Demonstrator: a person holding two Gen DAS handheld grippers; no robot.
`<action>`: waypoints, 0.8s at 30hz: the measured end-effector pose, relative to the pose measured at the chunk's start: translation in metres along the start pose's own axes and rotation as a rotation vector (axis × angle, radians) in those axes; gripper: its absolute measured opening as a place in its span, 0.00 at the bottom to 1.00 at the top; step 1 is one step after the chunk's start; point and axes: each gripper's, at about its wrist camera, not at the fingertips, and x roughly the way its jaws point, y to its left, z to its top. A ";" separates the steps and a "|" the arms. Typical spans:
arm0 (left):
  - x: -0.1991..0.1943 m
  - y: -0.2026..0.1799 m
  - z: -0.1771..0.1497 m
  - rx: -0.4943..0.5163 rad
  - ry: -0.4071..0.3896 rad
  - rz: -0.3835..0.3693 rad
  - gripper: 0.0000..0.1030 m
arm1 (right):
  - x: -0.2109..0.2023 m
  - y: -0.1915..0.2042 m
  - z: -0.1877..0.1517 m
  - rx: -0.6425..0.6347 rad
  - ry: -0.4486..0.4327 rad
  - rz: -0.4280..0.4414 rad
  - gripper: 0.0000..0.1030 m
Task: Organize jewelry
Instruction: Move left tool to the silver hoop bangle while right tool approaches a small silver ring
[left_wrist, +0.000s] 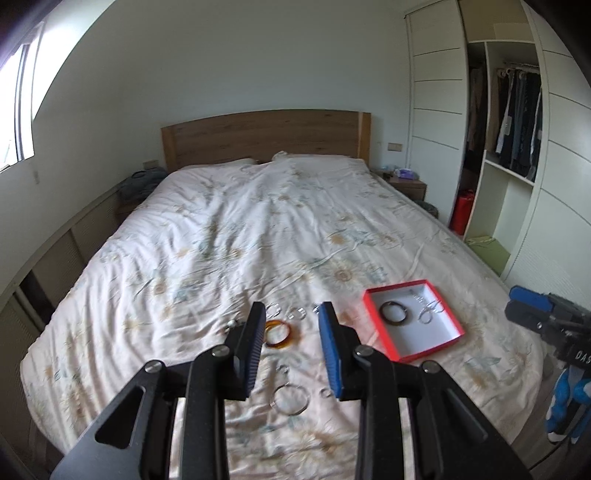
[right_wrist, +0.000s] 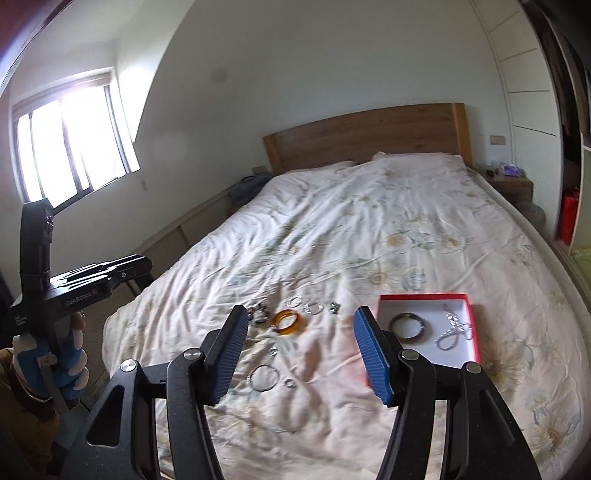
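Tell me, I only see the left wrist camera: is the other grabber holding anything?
Observer: No. In the right wrist view the right gripper is open and empty above the bedspread.
Operator: What's hiding behind my black finger, next to the orange bangle?
Observer: A little cluster of dark beaded pieces lies just left of the orange bangle.
Operator: Is the silver thing in the red box a ring?
Observer: It looks like a silver chain, lying beside the dark bangle in the red box.
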 end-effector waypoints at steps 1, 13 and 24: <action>0.002 0.006 -0.007 -0.012 0.012 0.004 0.27 | 0.004 0.004 -0.004 -0.004 0.011 0.008 0.52; 0.075 0.043 -0.097 -0.109 0.189 0.016 0.27 | 0.084 0.015 -0.060 -0.012 0.180 0.064 0.39; 0.179 0.048 -0.172 -0.221 0.445 -0.055 0.27 | 0.191 0.010 -0.118 -0.062 0.412 0.074 0.38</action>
